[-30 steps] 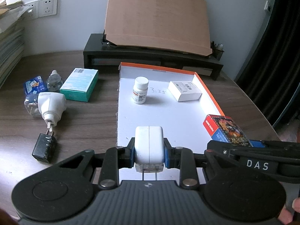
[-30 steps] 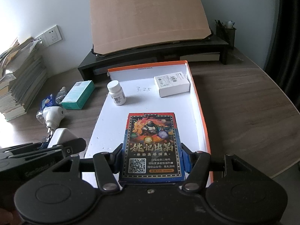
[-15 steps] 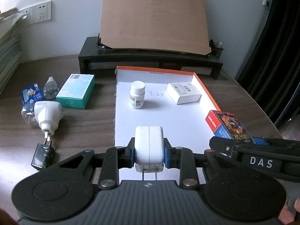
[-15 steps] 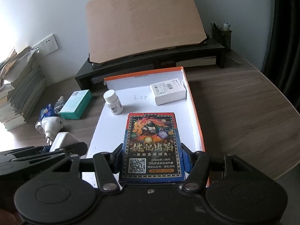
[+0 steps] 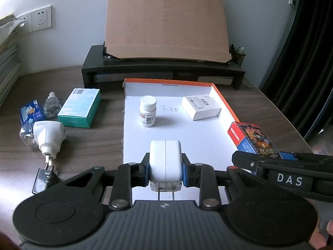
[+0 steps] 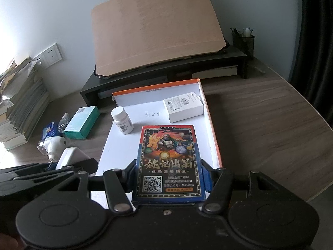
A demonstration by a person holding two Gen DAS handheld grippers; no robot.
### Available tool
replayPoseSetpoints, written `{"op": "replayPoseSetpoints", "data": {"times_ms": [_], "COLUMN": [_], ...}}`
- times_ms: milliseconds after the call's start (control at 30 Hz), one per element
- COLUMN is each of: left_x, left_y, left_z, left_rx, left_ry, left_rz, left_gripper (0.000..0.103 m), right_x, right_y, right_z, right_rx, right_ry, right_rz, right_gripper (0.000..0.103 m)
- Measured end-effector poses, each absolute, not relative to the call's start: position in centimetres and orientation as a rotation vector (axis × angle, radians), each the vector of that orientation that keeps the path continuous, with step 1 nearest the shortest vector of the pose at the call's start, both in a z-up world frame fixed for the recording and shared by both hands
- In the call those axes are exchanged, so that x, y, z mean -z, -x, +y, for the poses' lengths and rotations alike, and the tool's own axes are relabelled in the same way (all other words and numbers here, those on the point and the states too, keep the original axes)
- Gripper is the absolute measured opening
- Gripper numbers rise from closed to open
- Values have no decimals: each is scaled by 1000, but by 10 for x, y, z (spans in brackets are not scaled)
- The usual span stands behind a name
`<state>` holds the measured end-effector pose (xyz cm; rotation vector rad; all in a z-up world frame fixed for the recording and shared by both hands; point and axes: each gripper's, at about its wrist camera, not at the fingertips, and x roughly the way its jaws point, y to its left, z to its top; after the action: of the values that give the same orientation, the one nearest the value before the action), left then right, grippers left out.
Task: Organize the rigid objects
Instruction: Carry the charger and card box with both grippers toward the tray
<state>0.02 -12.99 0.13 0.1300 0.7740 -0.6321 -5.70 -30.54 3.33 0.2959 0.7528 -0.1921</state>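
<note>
Left gripper [image 5: 165,166]: pinching a white charger [image 5: 165,160] by its sides, prongs pointing back toward the camera, held over the near end of the tray [image 5: 222,98].
Right gripper [image 6: 168,177]: clamped on a card box [image 6: 167,162], printed face up, held over the tray's near right part; the jaws stand fairly wide because the box is wide.
Already in the tray: a pill bottle [image 5: 148,111] upright near the far left, a white box [image 5: 200,107] lying flat by the far right wall.
Not yet sorted: a teal box [image 5: 80,107], a white plug-in [image 5: 49,137], a small clear bottle [image 5: 51,105], a blue packet [image 5: 31,112] and a black adapter [image 5: 44,180], all on the desk left of the tray.
Step in hand, as I read it: setting both held pieces down inside the tray.
Doing it well: lower each until it rests on the white floor before letting go; keep the charger clear of the pill bottle, which looks easy to tip; lay the card box flat along the orange right wall, short of the white box.
Watch for: the two grippers are close side by side, so one should go down first.
Surface: dark wood-grain desk [image 6: 270,125], rounded on the right.
Room: a black riser [image 5: 162,73] at the back carrying a large brown board [image 5: 166,20], wall sockets [image 5: 39,18] and a paper stack [image 6: 22,108] to the left, a dark curtain [image 5: 308,52] to the right.
</note>
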Motion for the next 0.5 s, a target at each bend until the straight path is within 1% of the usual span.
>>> {"op": "replayPoseSetpoints", "data": {"times_ms": [500], "left_x": [1], "left_y": [-8], "left_z": [-134], "left_rx": [645], "left_ry": [-130], "left_rz": [781], "left_gripper": [29], "right_x": [-32], "right_y": [54], "right_z": [-307], "right_rx": [195], "right_ry": [-291], "right_rz": [760], "right_gripper": [71]}}
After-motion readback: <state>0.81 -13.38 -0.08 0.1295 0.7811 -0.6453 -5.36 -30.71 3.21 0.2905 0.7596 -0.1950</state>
